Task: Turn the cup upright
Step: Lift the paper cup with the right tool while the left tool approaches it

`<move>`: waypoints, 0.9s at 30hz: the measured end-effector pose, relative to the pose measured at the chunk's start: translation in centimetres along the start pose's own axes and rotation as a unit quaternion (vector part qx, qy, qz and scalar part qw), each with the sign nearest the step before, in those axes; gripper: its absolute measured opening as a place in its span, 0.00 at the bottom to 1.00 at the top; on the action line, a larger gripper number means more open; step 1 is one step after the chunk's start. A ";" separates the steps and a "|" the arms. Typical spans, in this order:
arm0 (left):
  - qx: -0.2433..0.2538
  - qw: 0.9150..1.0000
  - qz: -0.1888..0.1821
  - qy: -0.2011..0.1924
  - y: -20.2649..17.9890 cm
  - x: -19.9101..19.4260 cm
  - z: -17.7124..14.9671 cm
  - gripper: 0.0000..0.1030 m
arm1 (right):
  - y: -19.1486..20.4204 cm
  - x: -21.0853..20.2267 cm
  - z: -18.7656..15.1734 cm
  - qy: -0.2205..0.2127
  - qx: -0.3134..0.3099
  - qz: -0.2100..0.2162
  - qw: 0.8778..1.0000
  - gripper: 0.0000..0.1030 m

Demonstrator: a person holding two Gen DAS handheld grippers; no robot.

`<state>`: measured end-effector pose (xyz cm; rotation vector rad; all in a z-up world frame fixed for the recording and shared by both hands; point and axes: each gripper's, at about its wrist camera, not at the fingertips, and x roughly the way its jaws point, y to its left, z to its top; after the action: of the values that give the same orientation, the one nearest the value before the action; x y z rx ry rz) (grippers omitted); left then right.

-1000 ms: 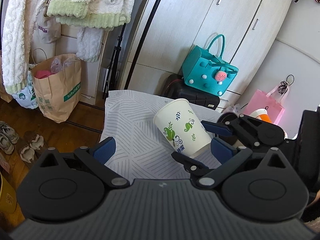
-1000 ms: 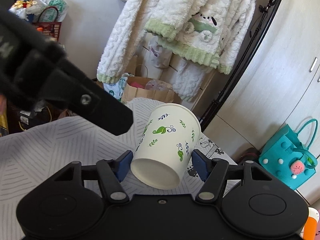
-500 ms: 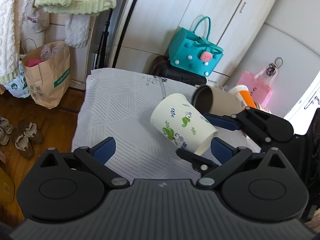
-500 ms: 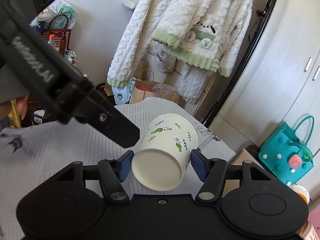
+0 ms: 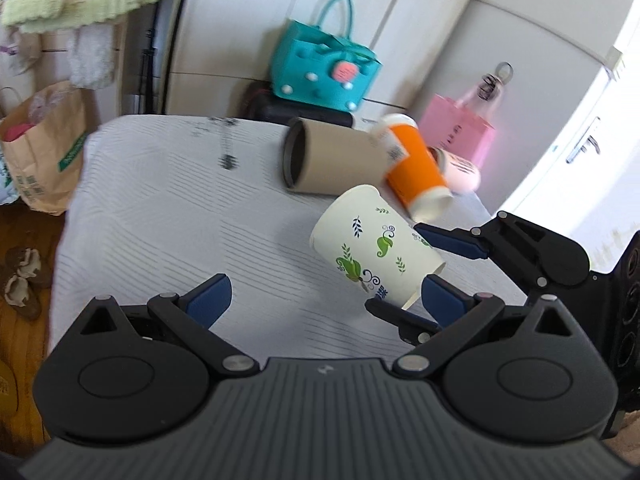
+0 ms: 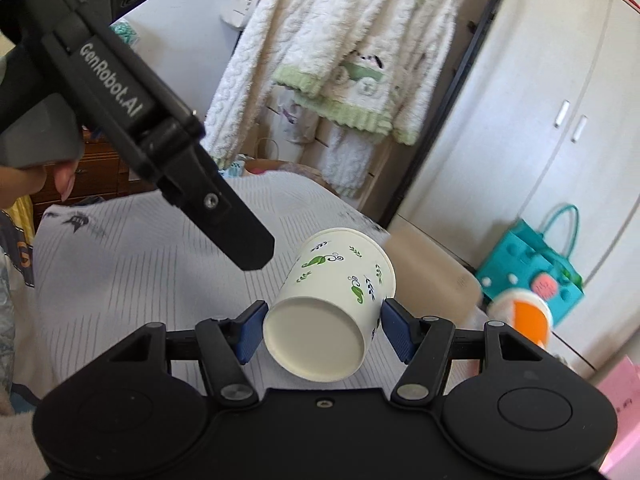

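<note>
A white paper cup with green and blue leaf prints [image 6: 336,300] is held tilted above the white cloth-covered table [image 6: 132,264], its base toward the right wrist camera. My right gripper [image 6: 322,336] is shut on the cup near its base. The cup also shows in the left wrist view [image 5: 374,254], with the right gripper's fingers [image 5: 452,240] on either side. My left gripper [image 5: 320,300] is open and empty, just left of the cup above the table [image 5: 160,216].
A brown cup [image 5: 332,160] lies on its side at the table's far part, with an orange cup [image 5: 416,168] and a pink cup [image 5: 460,168] beside it. A teal bag [image 5: 324,68], a pink bag [image 5: 460,128] and a paper bag [image 5: 40,152] stand beyond.
The cup has tilted further in my right gripper, its mouth swinging away. The left wrist view has shifted right, bringing the brown, orange and pink cups into view.
</note>
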<state>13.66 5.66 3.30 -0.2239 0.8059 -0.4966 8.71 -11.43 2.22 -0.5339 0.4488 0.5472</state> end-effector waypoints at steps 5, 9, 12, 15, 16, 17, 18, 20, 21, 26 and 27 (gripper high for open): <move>0.010 1.000 -0.020 0.021 -2.6 1.2 0.1 0.99 | -1.3 -2.2 -2.1 0.006 0.022 -0.017 1.000 0.65; 0.011 0.998 -0.037 0.041 -4.5 2.5 0.0 0.99 | -2.4 -3.5 -3.5 0.006 0.044 -0.023 0.999 0.65; 0.013 0.997 -0.045 0.055 -5.5 3.5 -0.1 0.99 | -3.0 -3.9 -4.4 0.006 0.058 -0.022 0.998 0.65; 0.015 0.997 -0.049 0.065 -6.4 4.5 -0.1 0.99 | -3.4 -3.8 -5.4 0.009 0.071 -0.017 0.997 0.65; 0.016 0.996 -0.050 0.068 -6.8 4.8 0.0 1.00 | -3.6 -3.7 -5.7 0.011 0.077 -0.013 0.997 0.65; 0.018 0.996 -0.049 0.070 -7.1 5.1 -0.1 1.00 | -3.7 -3.7 -6.1 0.013 0.083 -0.010 0.996 0.65; 0.019 0.996 -0.049 0.072 -7.3 5.4 -0.1 0.99 | -3.9 -3.6 -6.4 0.015 0.088 -0.007 0.996 0.65; 0.022 0.996 -0.049 0.077 -7.8 5.9 0.0 0.99 | -4.4 -3.5 -7.0 0.018 0.098 -0.004 0.995 0.65; 0.023 0.995 -0.051 0.078 -8.1 6.1 0.0 0.99 | -4.5 -3.4 -7.3 0.017 0.105 -0.007 0.994 0.65; 0.009 0.994 -0.066 0.087 -7.9 6.9 0.2 1.00 | -5.3 -3.5 -8.5 0.015 0.128 -0.002 0.992 0.66; 0.005 0.994 -0.066 0.086 -7.9 7.1 0.3 1.00 | -5.5 -3.6 -8.6 0.015 0.130 0.003 0.991 0.67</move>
<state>15.38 -4.76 2.01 -0.2273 0.9603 -0.6511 7.03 -21.75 -0.59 -0.2903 0.5422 0.4788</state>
